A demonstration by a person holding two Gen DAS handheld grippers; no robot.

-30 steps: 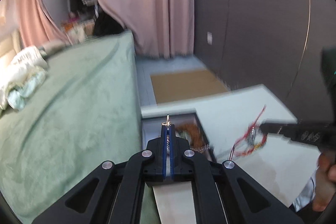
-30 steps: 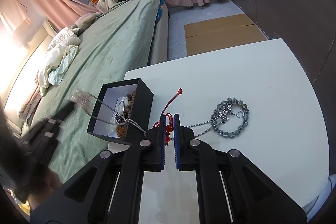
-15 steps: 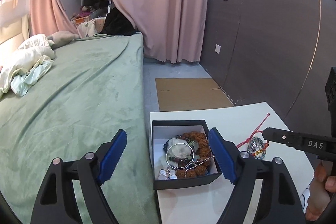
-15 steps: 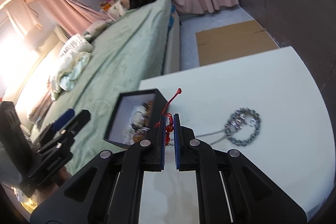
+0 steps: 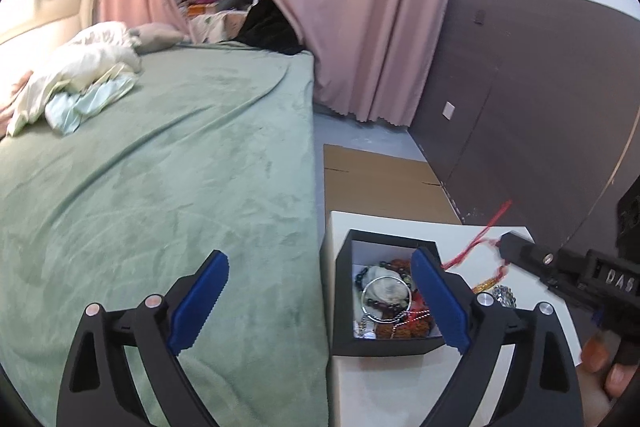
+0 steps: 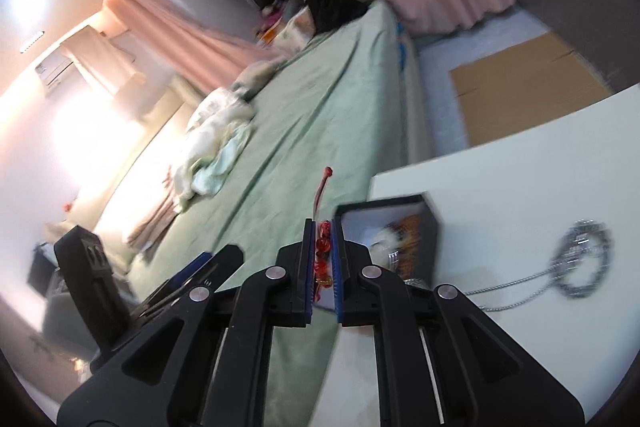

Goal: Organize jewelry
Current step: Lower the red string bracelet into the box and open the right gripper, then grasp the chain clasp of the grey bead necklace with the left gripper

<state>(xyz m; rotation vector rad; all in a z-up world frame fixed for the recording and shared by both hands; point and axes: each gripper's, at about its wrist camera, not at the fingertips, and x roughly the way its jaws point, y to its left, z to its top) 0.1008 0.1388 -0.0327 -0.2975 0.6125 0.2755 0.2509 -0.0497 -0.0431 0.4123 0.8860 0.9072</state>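
Note:
A black jewelry box (image 5: 344, 291) with a white inside stands at the near left corner of the white table (image 5: 400, 387); it holds beads, a ring bangle and a thin chain. My left gripper (image 5: 320, 303) is wide open and empty, near the box. My right gripper (image 6: 323, 231) is shut on a red cord bracelet (image 6: 322, 247) and holds it in the air just left of the box (image 6: 434, 227). In the left wrist view the right gripper (image 5: 504, 247) carries the red cord (image 5: 476, 247) beside the box. A silver bead chain (image 6: 584, 259) lies on the table, blurred.
A green bed (image 5: 160, 187) runs along the table's left side, with crumpled bedding (image 5: 80, 79) at its far end. Flat cardboard (image 5: 380, 187) lies on the floor behind the table. Pink curtains (image 5: 360, 7) and a dark wall (image 5: 520, 87) stand behind.
My left gripper let a thin chain go into the box, opened wide and drew back. My right gripper lifted the red cord bracelet off the table and swung it left toward the box.

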